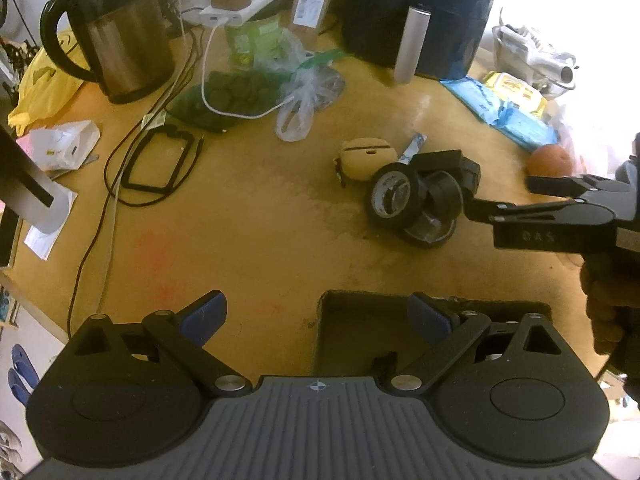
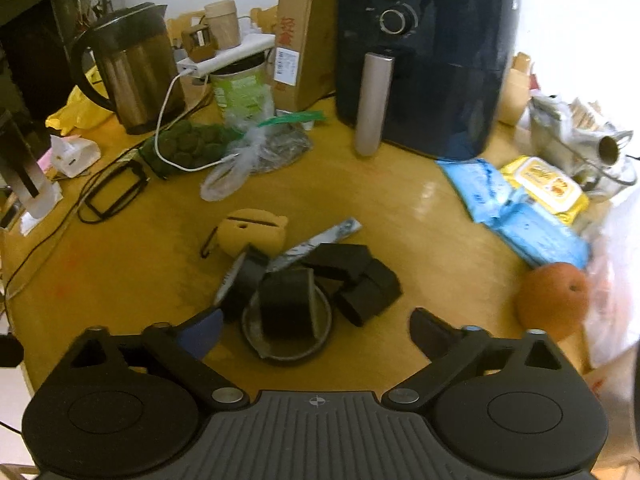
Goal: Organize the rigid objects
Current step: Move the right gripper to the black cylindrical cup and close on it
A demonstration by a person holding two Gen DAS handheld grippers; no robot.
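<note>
The right gripper (image 2: 316, 334), jaws spread, is reaching for the tape rolls (image 2: 286, 308) at twelve o'clock; we are judging nothing sorted yet. The left gripper (image 1: 316, 318) is waiting, jaws spread.

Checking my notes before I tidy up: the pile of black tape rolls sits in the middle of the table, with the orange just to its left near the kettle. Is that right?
Not quite. The orange lies to the right of the tape rolls, near the blue packets, not by the kettle, which stands far left at the back. The right wrist view shows this; the rolls do sit mid-table.
</note>
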